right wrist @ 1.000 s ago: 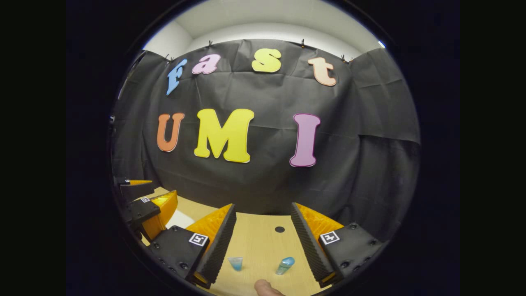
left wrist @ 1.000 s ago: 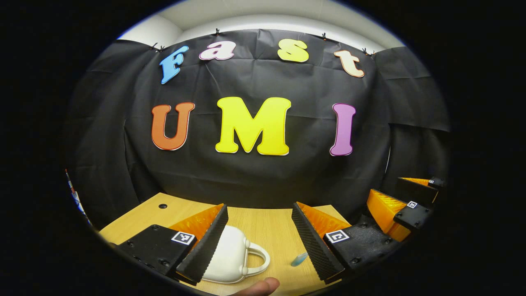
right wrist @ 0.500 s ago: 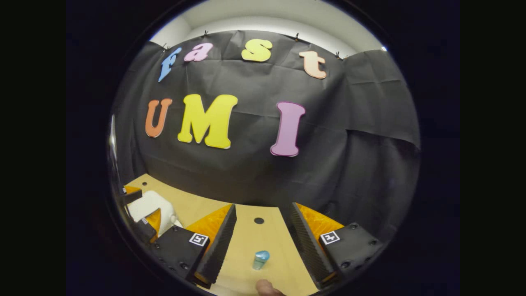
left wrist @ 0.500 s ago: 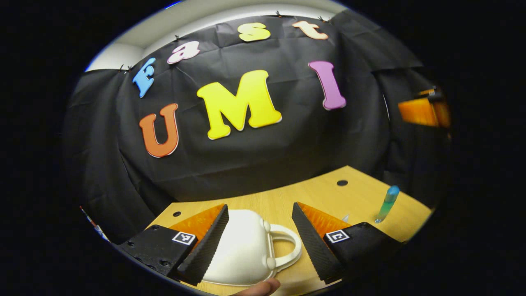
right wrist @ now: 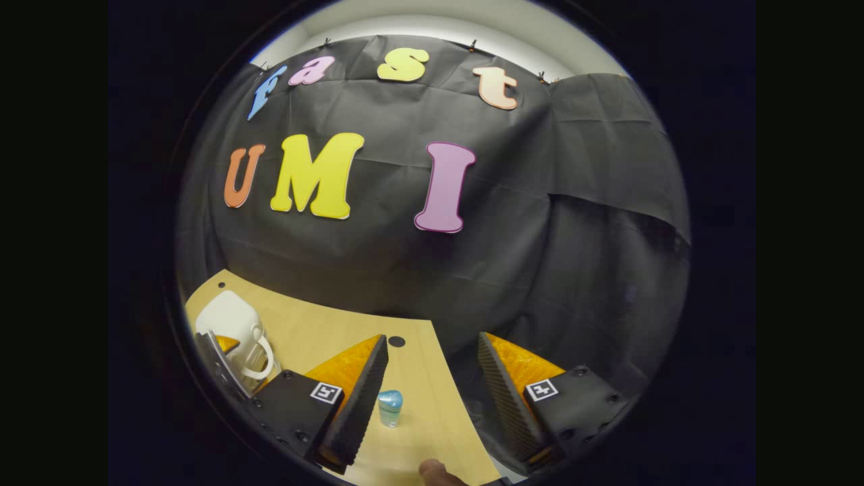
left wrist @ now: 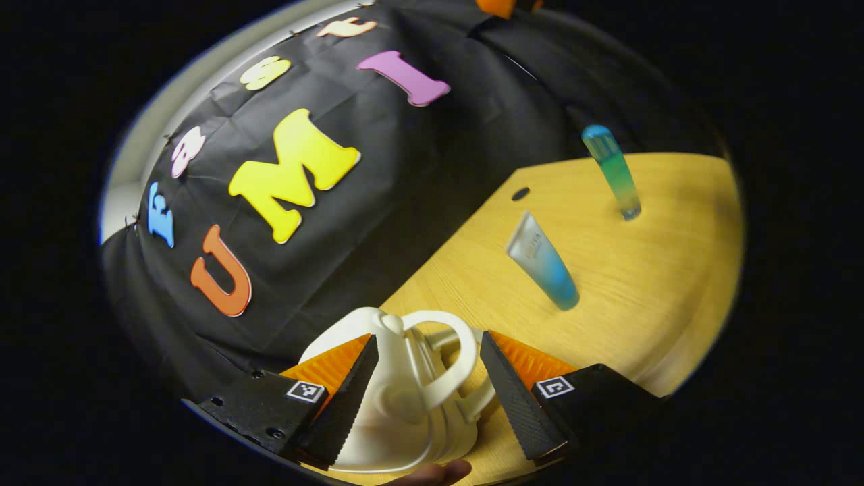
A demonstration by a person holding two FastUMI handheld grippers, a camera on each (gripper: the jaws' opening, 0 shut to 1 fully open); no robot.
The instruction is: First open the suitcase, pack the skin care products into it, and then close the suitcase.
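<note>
This is a staged recording booth, not a lived-in room. A wrinkled black cloth (right wrist: 432, 270) hangs as the back wall, pinned along its top edge by small clips, and folds round the right side as well. Above it runs a strip of plain pale wall and ceiling (right wrist: 439, 23). The work surface is a light wood-grain table (left wrist: 648, 270) with a round cable hole (left wrist: 520, 194) near its far edge, like an office desk. On it stand props: a small white suitcase (left wrist: 398, 391), a blue tube (left wrist: 543, 262) and a blue-green bottle (left wrist: 611, 169).
</note>
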